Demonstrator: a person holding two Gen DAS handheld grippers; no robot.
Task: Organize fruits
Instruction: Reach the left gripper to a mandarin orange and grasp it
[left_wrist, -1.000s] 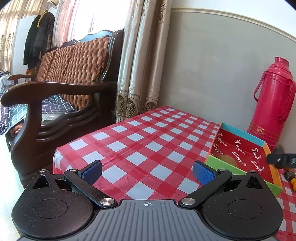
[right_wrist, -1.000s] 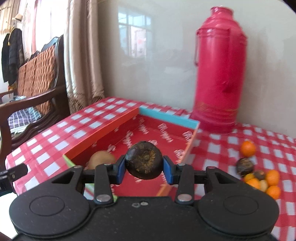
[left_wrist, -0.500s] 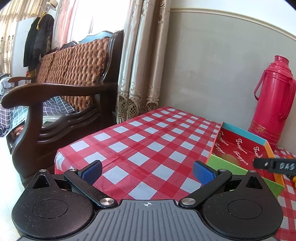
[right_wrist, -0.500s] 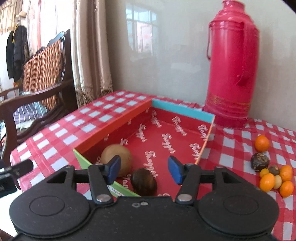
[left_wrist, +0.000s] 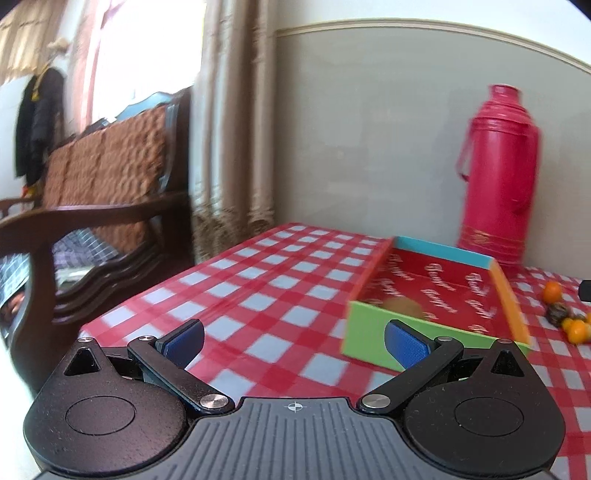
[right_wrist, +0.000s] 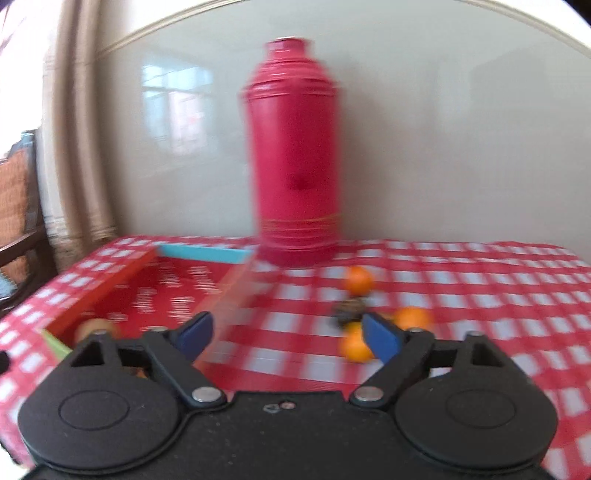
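while your right gripper (right_wrist: 287, 338) hangs over the table (right_wrist: 480, 306) with its jaws opening, nothing sits between the blue pads (right_wrist: 380, 338); only checked cloth shows through the gap. your left gripper (left_wrist: 294, 341) has its jaws spread wide too, gripping nothing, above the bare cloth near the table's left edge.

you have the box (left_wrist: 369, 336), with green, orange and blue walls and a red printed floor, sitting toward the back of the table, its blue wall nearest the wall of the room. a brown round fruit (left_wrist: 402, 306) lies inside it at the corner by the green wall; from the right wrist the same fruit (right_wrist: 94, 328) peeks up behind your left finger. whether anything else lies in the box you cannot tell, since the gripper body hides that part.

you still have loose fruit on the cloth to the right of the box: one orange fruit (right_wrist: 358, 279) nearest the red flask (right_wrist: 295, 155), a dark wrinkled fruit (right_wrist: 349, 312) just in front of it, and two more orange fruits (right_wrist: 412, 317) close around your right pad. the flask stands upright at the table's back edge, just beside the box's far right corner. both views are blurred.
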